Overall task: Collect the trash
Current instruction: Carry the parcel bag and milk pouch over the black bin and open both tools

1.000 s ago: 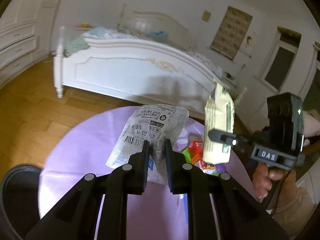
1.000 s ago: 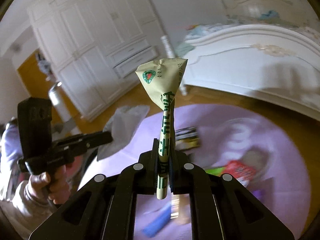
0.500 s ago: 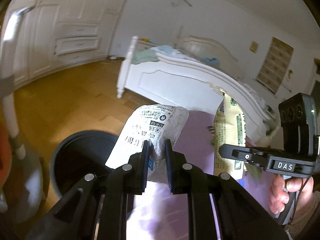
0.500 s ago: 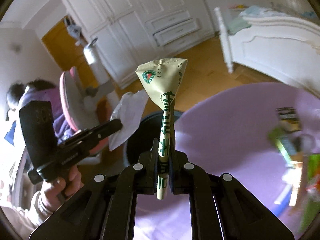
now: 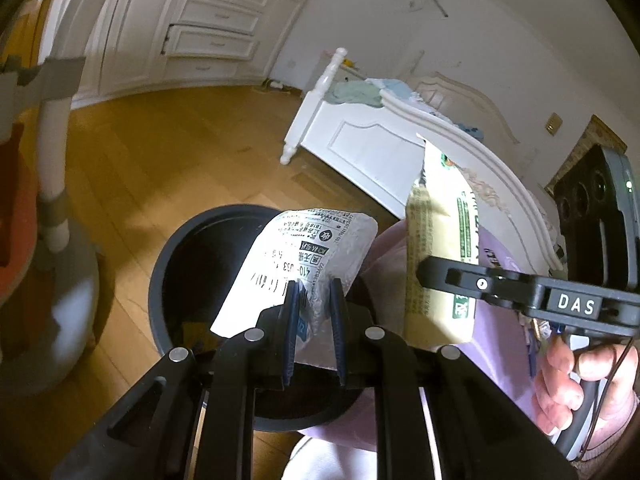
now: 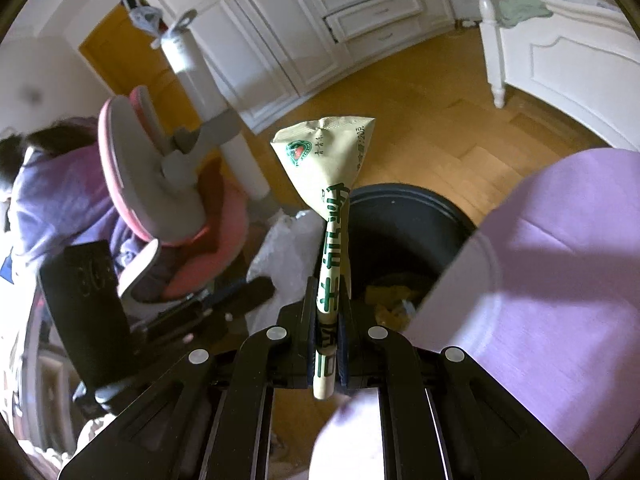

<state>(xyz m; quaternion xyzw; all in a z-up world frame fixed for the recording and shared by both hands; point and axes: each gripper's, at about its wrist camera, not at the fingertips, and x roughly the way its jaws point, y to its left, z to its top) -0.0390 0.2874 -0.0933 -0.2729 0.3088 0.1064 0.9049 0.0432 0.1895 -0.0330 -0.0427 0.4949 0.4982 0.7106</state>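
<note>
With the left claw (image 5: 314,316) clamped on the white printed wrapper (image 5: 304,264) over the black bin (image 5: 168,264), and the right claw (image 6: 326,344) clamped on the cream-and-green packet (image 6: 332,184) near its rim, let go only once each hangs squarely above the opening, clear of the purple tabletop (image 6: 560,260).

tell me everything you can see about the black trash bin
The black trash bin is round and open-topped, with a smooth, dark plastic-looking wall and a thick rim. It stands upright on the wooden floor, right beside the purple-covered table's edge. Yellowish scraps lie at its bottom. Both held wrappers are in front of its mouth; nothing visibly touches it besides the floor.
</note>
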